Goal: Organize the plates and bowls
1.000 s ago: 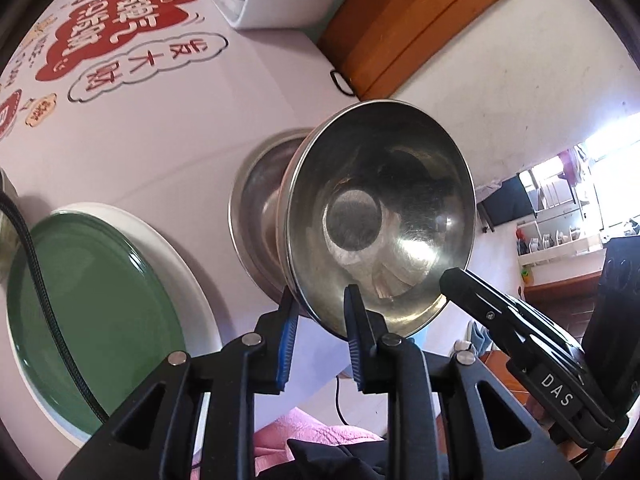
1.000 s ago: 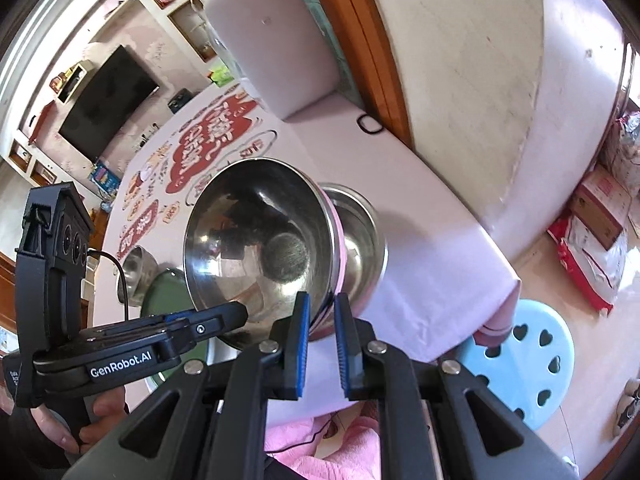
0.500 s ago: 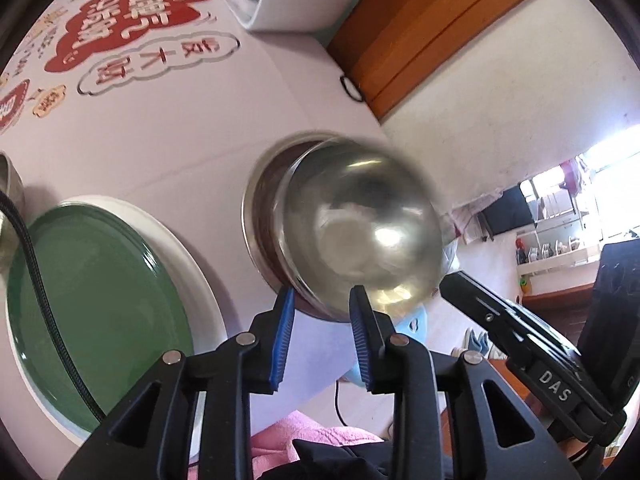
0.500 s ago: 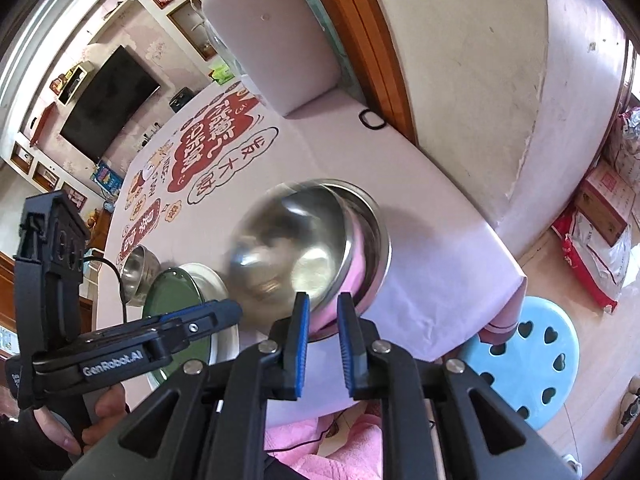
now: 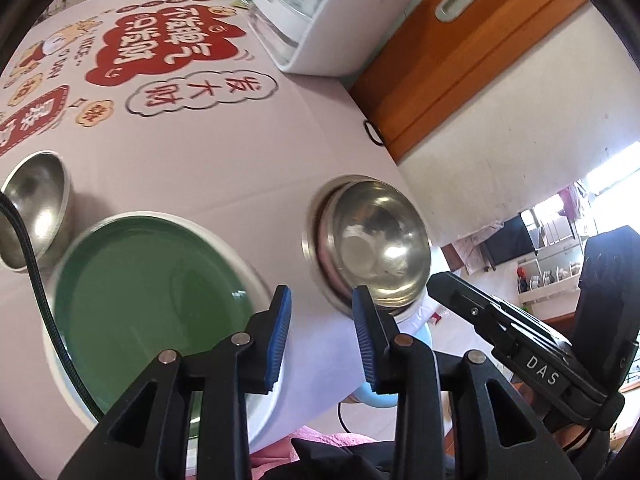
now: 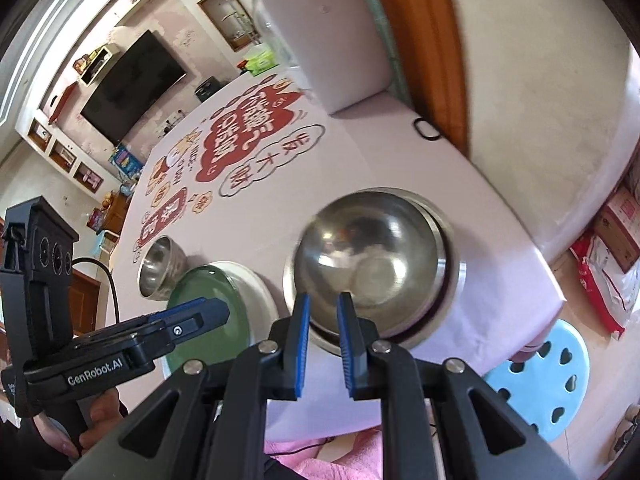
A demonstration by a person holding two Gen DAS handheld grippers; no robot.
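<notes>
A: On the tabletop, near edge: steel bowl nested upright inside a wider bowl. Beside these, a green plate; past that, a small bowl.
B: Left tool?
A: Pads apart, just been opening, nothing between; short of the nested bowl's rim.
B: Right tool?
A: Narrow gap only, clamped on nothing; tips by the near rim.

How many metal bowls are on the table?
3: two steel bowls nested near the table's corner, the inner bowl sitting in the outer bowl, plus a small bowl beside the green plate. More could hide underneath.
</notes>
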